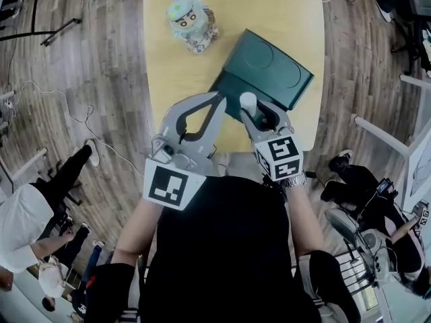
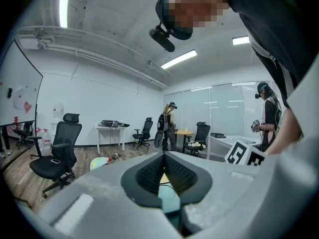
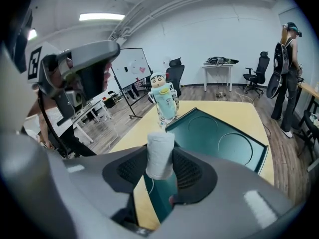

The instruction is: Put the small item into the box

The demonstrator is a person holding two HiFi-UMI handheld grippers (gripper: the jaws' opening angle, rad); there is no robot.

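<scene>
Pinched upright between the pads of my right gripper (image 3: 160, 166), a small white roll (image 3: 160, 153) stood with its top poking above the jaws. The jaws were set just wide enough to take it and pressed on both of its sides. At 12 o'clock from that grip lay the shallow dark green box (image 3: 222, 141), with two round hollows showing in its floor. It rested on the yellow table (image 1: 168, 73). In the head view, the roll hung at the box's near edge. My left gripper (image 1: 217, 101) sat just beside the right one, at its 9 o'clock. Its jaws were pressed together at the tips with nothing between them, and it pointed up into the room. A cartoon toy figure (image 1: 191, 22) stood at 11 o'clock on the far part of the table, near the box's far corner but apart from it. A person with a backpack (image 3: 284, 59) stood at 2 o'clock in the right gripper view, among desks and office chairs.
</scene>
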